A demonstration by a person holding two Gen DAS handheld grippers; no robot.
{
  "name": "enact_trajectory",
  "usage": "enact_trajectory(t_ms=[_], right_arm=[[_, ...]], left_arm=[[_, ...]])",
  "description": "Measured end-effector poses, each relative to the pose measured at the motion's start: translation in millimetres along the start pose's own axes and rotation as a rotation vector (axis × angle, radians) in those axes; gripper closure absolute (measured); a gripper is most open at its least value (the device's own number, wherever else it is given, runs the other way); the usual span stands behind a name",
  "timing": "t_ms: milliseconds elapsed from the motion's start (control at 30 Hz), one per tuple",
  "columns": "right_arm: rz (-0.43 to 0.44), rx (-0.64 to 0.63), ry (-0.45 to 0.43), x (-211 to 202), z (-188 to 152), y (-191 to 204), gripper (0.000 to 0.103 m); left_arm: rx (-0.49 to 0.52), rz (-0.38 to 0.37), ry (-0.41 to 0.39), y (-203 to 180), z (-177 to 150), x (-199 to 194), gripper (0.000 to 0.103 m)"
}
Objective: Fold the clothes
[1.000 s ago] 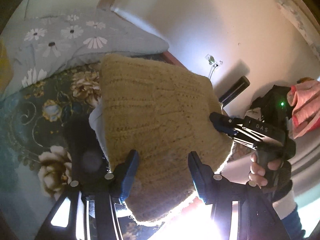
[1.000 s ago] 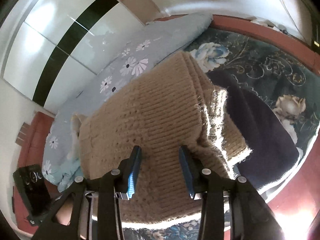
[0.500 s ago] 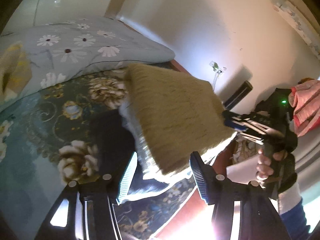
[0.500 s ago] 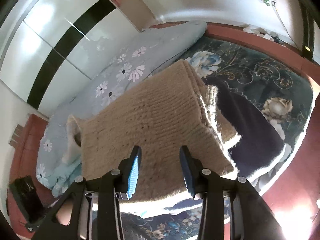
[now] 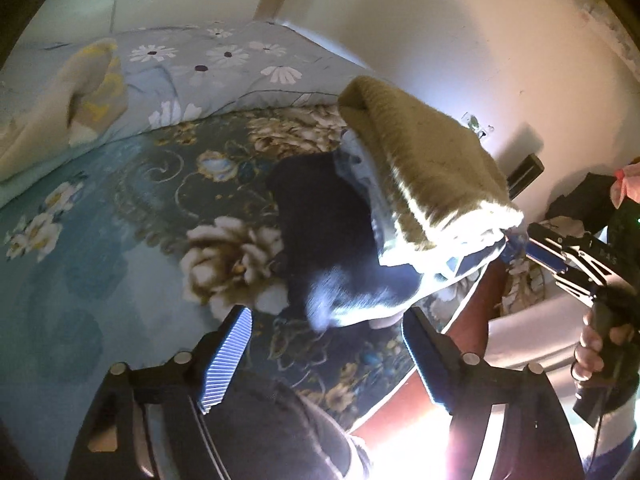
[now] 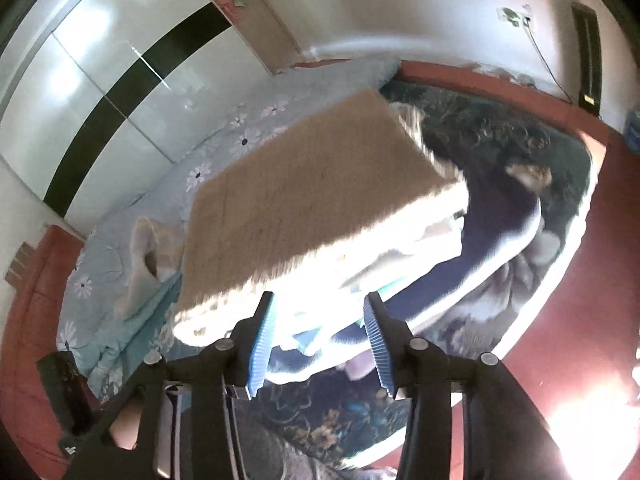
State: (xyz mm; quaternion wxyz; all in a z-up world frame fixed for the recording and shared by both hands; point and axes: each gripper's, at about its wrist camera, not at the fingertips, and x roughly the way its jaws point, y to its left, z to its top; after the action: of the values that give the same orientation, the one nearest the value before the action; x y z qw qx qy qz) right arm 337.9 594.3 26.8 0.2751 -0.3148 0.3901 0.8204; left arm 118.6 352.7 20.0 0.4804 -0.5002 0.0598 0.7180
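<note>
My left gripper (image 5: pixel 328 354) stands wide apart and holds nothing; my right gripper (image 6: pixel 318 342) is likewise wide and bare. Just past both lies the folded tan sweater (image 6: pixel 304 204), topping a stack over a pale garment (image 5: pixel 362 176) and a navy garment (image 5: pixel 324 220) on the floral bedspread (image 5: pixel 132 208), near the bed's edge. A daisy quilt (image 5: pixel 224 68) lies beyond.
</note>
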Motion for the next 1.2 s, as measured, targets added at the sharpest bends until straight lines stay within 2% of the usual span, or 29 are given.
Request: enact_trajectory(t_ms=[133, 167, 367, 533, 567, 600, 667, 967, 1133, 1200], right_arm=[[-0.011, 0.047, 0.022, 4.9, -24.2, 0.7, 0.050], [-0.017, 0.053, 0.022, 5.4, -29.9, 0.8, 0.046], [-0.079, 0.081, 0.033, 9.9, -54.4, 4.0, 0.041], [-0.121, 0.077, 0.030, 14.2, -68.2, 14.0, 0.040], [-0.127, 0.071, 0.030, 15.6, -71.0, 17.9, 0.032], [-0.131, 0.065, 0.027, 16.7, -73.9, 21.6, 0.020], [-0.138, 0.054, 0.015, 17.9, -78.1, 28.4, 0.015], [-0.154, 0.039, -0.033, 28.1, -88.0, 53.6, 0.013], [-0.204, -0.012, -0.099, 26.7, -96.4, 68.8, 0.013], [-0.230, -0.021, -0.128, 25.5, -99.8, 73.2, 0.013]], left_arm=[[0.020, 0.005, -0.002, 1.1, -10.8, -1.7, 0.017], [0.026, 0.006, -0.002, 1.3, -13.5, -2.1, 0.014], [0.050, 0.001, -0.025, 1.2, -24.9, -8.3, 0.000], [0.056, 0.001, -0.041, 5.8, -29.9, -10.3, 0.000], [0.052, 0.000, -0.044, 7.5, -31.0, -10.6, 0.000], [0.048, -0.002, -0.049, 9.3, -31.9, -11.4, 0.000], [0.047, 0.000, -0.066, 11.5, -33.1, -13.7, 0.000], [0.051, 0.035, -0.158, 17.0, -36.3, -29.6, 0.000], [0.078, 0.111, -0.258, 16.0, -43.5, -35.2, 0.000], [0.094, 0.119, -0.253, 14.7, -45.2, -34.3, 0.000]])
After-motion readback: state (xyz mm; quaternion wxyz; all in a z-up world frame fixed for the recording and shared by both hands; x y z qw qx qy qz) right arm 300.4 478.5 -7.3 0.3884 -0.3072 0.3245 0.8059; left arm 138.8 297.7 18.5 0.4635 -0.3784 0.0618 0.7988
